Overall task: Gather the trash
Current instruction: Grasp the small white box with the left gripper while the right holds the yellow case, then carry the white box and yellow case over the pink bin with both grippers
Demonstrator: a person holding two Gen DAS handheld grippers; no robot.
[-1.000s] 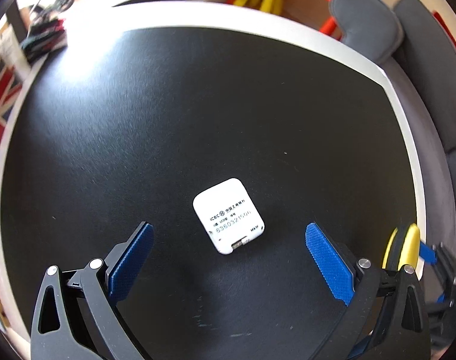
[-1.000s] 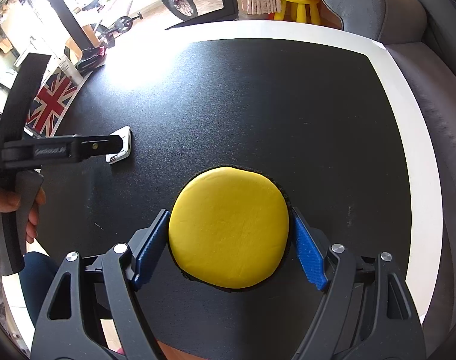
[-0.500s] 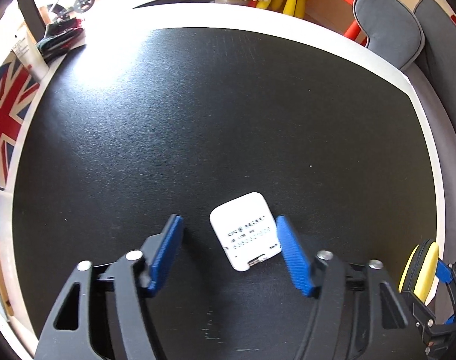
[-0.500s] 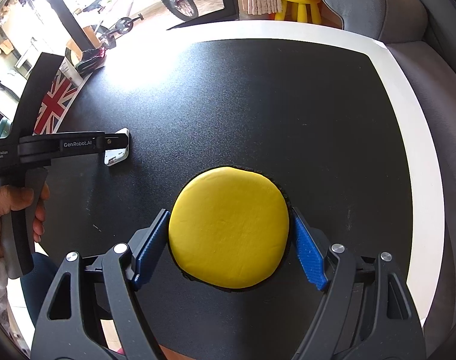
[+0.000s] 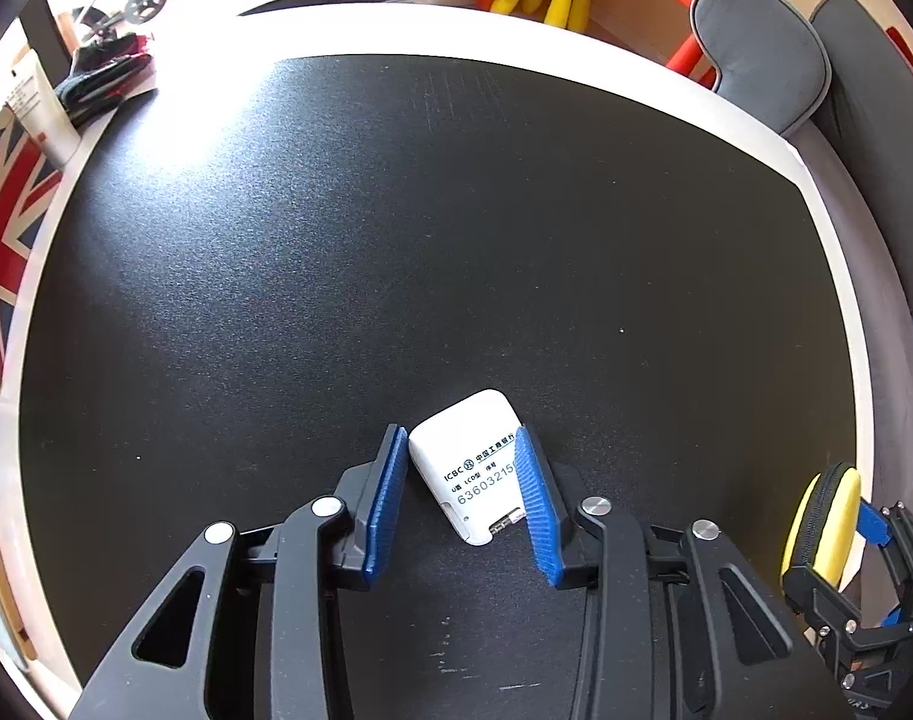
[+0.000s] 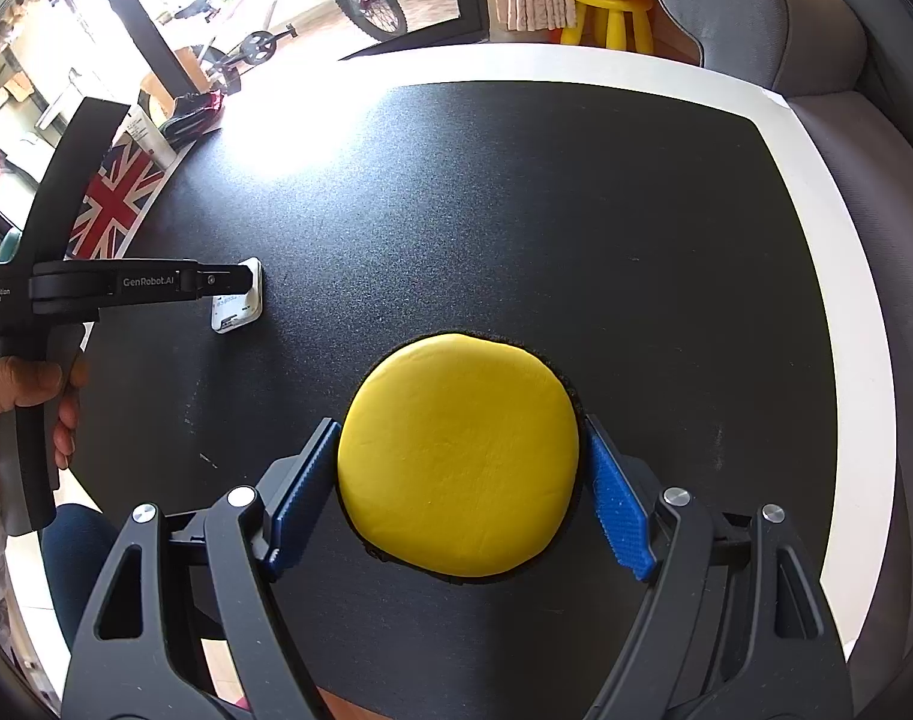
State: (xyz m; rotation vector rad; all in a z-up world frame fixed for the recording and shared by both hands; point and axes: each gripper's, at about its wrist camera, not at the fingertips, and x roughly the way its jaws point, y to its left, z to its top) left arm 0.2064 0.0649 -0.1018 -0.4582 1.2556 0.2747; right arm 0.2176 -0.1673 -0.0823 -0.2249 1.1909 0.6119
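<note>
The bench [image 5: 396, 252] has a rough, speckled black top with a smooth white rim. The left tool [image 5: 461, 474] is closing its ribbed blue pads around a small white plastic card reader [image 5: 465, 462] with round corners, which lies on the bench; the pads touch its sides. Its printed letters can only be read in the left view. The right tool [image 6: 459, 468] grips a round, smooth yellow pouch [image 6: 456, 456]. Only the right view shows the hand [image 6: 18, 390].
</note>
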